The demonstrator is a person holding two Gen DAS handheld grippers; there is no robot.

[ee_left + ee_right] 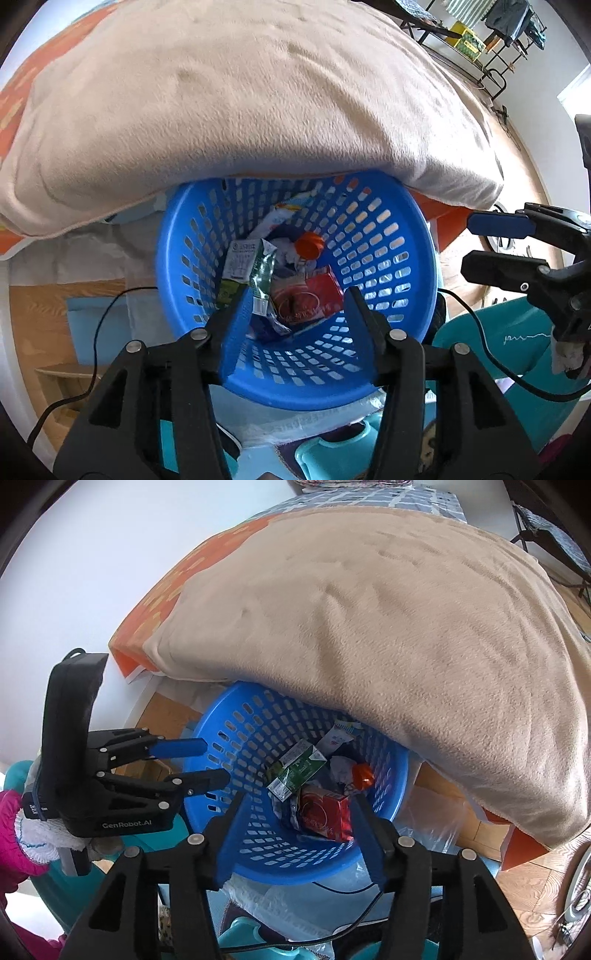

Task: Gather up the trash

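Both grippers hang over a blue basket (295,384) tucked partly under a beige blanket (240,110). The left gripper (295,299) and the right gripper (297,805) each stand with jaws apart and nothing between them. The trash lies at the bottom of the basket: a green carton (297,773), a red box (325,814) beside it, an orange cap (364,775) and crumpled wrappers (284,216).
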